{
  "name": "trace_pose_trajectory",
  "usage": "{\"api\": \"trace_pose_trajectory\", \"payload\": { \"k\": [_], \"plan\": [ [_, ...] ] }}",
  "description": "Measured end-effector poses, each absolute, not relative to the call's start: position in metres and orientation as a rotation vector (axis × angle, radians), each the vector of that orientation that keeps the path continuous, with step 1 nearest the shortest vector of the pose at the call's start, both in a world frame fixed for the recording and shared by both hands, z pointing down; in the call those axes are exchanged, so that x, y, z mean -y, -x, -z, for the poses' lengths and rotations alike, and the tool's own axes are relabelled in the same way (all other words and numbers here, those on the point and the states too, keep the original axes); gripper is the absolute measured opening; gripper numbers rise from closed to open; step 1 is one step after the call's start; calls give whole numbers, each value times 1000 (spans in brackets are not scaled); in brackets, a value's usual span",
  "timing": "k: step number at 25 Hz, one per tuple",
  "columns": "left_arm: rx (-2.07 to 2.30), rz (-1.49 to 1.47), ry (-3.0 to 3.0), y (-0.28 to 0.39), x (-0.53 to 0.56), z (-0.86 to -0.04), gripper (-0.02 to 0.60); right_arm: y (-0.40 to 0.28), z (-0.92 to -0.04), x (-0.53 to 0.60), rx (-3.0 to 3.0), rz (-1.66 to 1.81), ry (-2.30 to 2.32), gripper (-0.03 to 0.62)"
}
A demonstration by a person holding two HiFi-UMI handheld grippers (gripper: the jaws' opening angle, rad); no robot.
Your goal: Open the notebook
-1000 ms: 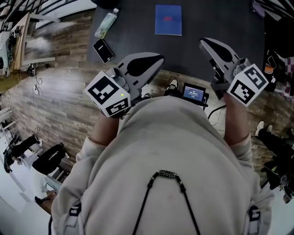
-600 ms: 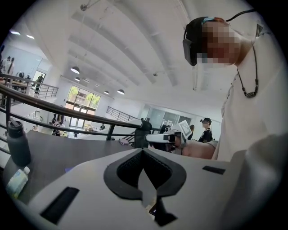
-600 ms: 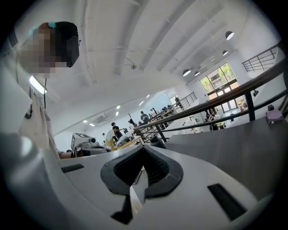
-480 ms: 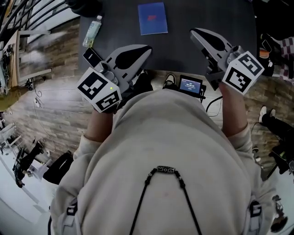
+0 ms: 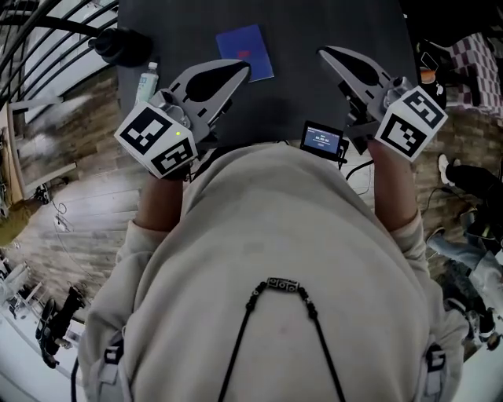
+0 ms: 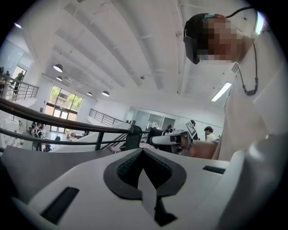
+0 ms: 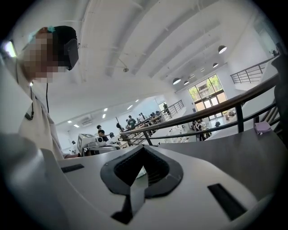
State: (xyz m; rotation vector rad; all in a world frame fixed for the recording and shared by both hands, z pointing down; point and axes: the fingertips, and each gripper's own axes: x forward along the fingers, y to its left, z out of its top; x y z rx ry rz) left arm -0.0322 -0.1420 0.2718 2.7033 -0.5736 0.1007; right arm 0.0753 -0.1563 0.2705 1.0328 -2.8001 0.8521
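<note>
A closed blue notebook [image 5: 253, 45] lies flat on the dark table [image 5: 330, 20], straight ahead of me. In the head view my left gripper [image 5: 242, 69] is held over the table's near edge, its shut tip just short of the notebook's near left corner, with nothing in it. My right gripper [image 5: 325, 53] is off to the notebook's right, also shut and empty. In the left gripper view the jaws [image 6: 144, 155] meet at a seam, and the right gripper view shows its jaws [image 7: 143, 152] closed the same way. Neither gripper view shows the notebook.
A clear bottle [image 5: 146, 82] lies near the table's left edge beside a round black object [image 5: 118, 45]. A small screen device [image 5: 322, 140] sits at my waist. Wooden floor [image 5: 55, 196] runs on the left, railings and other people farther off.
I have come closer to the table and both grippers have advanced over its near edge. The notebook now lies just past the left gripper's tip. Both jaws stayed closed.
</note>
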Motion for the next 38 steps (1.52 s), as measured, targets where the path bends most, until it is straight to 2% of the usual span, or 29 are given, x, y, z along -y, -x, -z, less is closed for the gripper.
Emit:
{"api": "trace_pose_trajectory", "payload": {
  "k": [8,15,25,30,38],
  "plan": [
    [456,-113,-2699,69,173,-284,2,-46,-258,181,2725,-794,-1152,15],
    [362,-162,-2696,70,182,-312,2,-43,-265,183,2644,-791,-1237,15],
    [499,-302,-2630,64,205,-347,2,-53,-284,214,2666,-842,-1135,15],
    [551,-333,-2609,49,184,-347,2,-65,-293,207,2683,-859,-1086,15],
    [594,-394,-2533,61,183,-373,2,-50,-310,228,2682,-910,-1001,15]
  ]
}}
